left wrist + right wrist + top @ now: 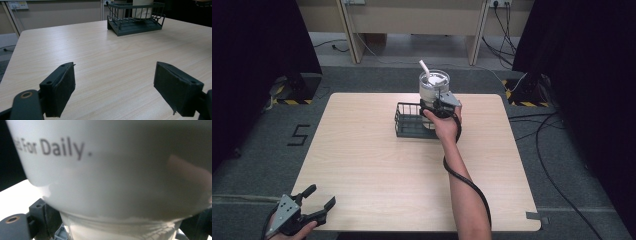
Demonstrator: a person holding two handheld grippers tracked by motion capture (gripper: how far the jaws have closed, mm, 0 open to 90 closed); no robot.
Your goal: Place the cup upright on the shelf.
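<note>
A white tumbler [120, 170] printed with grey lettering that ends in "For Daily." presses close against the right gripper view, its narrower base seated between the two black jaws, which are closed part-way around it in a firm hold. From the high view, the right gripper [439, 106] grips the same lidded cup [433, 86], a white straw [425, 67] leaning out of its top toward eleven o'clock, at the twelve o'clock end of the table. The cup stands over the right-hand end of a dark wire basket [409, 120], its lower part inside the basket's rails; whether it rests on the basket floor cannot be told. A black cable [467, 182] trails from the gripper back along the person's bare forearm toward six o'clock. The pale wood table [372, 175] carries the basket. At seven o'clock, by the near table edge, the left gripper [319, 197] sits in the person's hand with its jaws spread wide and nothing between them; its padded fingers [62, 87] frame bare tabletop.
</note>
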